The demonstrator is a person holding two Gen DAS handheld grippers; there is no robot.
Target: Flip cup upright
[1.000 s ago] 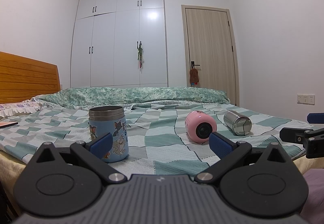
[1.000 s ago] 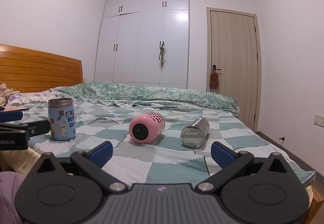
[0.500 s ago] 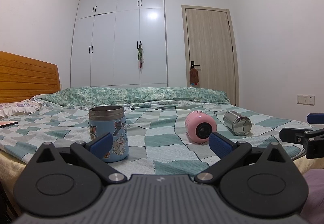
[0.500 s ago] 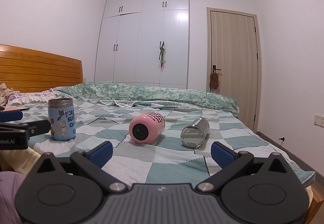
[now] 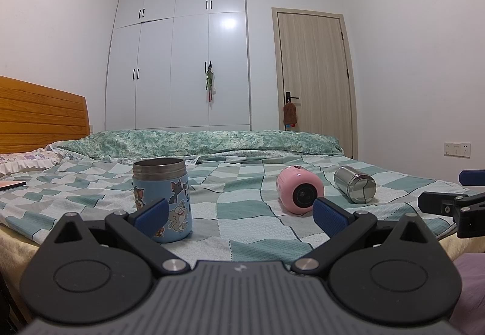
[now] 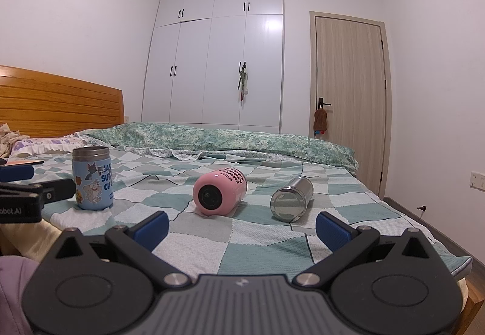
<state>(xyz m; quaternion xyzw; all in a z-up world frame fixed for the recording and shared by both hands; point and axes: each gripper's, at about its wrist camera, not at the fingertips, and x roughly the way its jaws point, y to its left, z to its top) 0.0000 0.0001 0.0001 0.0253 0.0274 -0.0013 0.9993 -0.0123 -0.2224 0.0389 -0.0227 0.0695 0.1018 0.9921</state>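
Observation:
A pink cup lies on its side on the checked bedspread, base toward me. A steel cup lies on its side to its right. A blue cartoon cup stands upright at the left. My left gripper is open and empty at the bed's near edge, just in front of the blue cup. My right gripper is open and empty, in front of the pink and steel cups. Each gripper shows at the edge of the other's view.
The bed carries a folded green quilt at the far side and a wooden headboard on the left. White wardrobe and a closed door stand behind. The bed's right edge drops to the floor.

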